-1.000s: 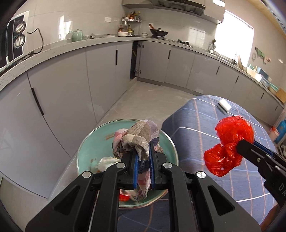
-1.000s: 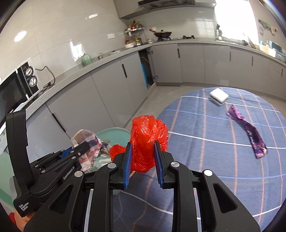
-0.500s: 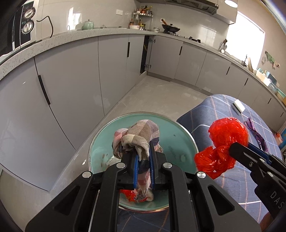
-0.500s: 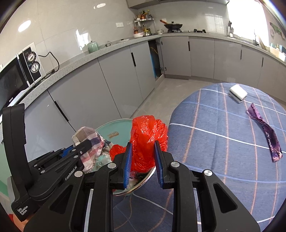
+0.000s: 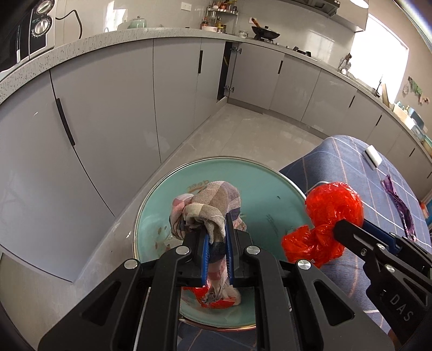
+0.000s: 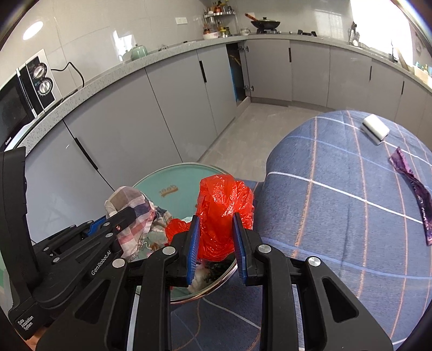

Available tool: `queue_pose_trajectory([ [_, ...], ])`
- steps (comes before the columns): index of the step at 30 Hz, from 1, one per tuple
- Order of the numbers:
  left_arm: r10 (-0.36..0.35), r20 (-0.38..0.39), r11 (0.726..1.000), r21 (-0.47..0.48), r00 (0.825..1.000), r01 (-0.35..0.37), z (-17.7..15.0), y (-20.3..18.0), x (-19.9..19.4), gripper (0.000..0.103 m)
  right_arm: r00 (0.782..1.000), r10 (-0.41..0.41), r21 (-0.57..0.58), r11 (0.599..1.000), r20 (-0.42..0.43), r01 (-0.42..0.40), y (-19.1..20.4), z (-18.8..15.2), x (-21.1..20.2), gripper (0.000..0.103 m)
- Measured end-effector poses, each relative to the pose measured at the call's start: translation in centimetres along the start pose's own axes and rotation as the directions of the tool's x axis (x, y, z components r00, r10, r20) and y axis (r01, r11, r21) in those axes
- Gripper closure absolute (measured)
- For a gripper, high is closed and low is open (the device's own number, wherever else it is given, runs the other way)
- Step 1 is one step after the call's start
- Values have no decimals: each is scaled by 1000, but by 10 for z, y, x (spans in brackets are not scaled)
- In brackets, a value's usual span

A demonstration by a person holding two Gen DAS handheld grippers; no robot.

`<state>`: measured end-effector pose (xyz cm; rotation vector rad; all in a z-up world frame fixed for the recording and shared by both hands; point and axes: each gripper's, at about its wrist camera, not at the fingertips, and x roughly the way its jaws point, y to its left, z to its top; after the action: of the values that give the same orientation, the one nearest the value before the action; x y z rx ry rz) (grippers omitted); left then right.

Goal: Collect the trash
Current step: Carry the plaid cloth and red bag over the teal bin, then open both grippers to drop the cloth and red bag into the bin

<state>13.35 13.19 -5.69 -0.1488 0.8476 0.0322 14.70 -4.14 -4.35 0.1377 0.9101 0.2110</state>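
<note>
Kitchen setting: grey cabinets [image 5: 113,113] run along a speckled counter [image 6: 89,86], microwave [image 6: 24,94] at far left, wok [image 6: 266,24] on the hob in the background. Tabletop [image 6: 337,210] under a blue checked cloth with white and orange lines. Round teal bin [image 5: 259,194] with a metal rim sits at the tabletop's edge, on the cabinet side; some red and pale scraps already lie at its bottom, partly hidden. Left hand-held gripper [image 5: 216,256] clenched on a crumpled plaid cloth [image 5: 213,202], blue pads pressing both sides, the bundle hanging directly over the bin's opening. Right hand-held gripper [image 6: 216,243] grasps a crumpled red plastic bag [image 6: 224,208], pads against its lower part, bulk of the bag rising above the fingertips; from the left wrist view the bag [image 5: 332,210] sits just beside the bin's rim on the tabletop side, from the right wrist view it overlaps the rim. Both grippers tilt downward, side by side, close but apart. Farther out on the cloth: a purple wrapper [image 6: 415,189] lying flat and a white block [image 6: 375,129] near the far edge, both well apart from the bin.
</note>
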Motion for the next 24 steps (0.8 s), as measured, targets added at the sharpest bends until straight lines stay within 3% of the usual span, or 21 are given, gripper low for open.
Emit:
queue_pose_trajectory([
  [11,6,-47,1000,-22,999,-7,-2,6,19,93,998,20,1,1000,-68,-20,2,0,36,74],
  [13,10,-50,1000,-21,999,-11,-3,6,20,93,998,30,6,1000,-62,-30,1,1,41,71],
  [16,8,-60,1000,-23,998,-10,-2,7,23,93,996,69,29,997,-48,-67,-1,3,44,53],
  [22,23,-64,1000,-16,998,-24,-2,6,24,91,998,61,52,997,-9,-60,-9,3,33,53],
  [24,39,-59,999,-3,997,-39,-2,3,22,83,999,51,50,997,8,-51,-10,2,26,53],
])
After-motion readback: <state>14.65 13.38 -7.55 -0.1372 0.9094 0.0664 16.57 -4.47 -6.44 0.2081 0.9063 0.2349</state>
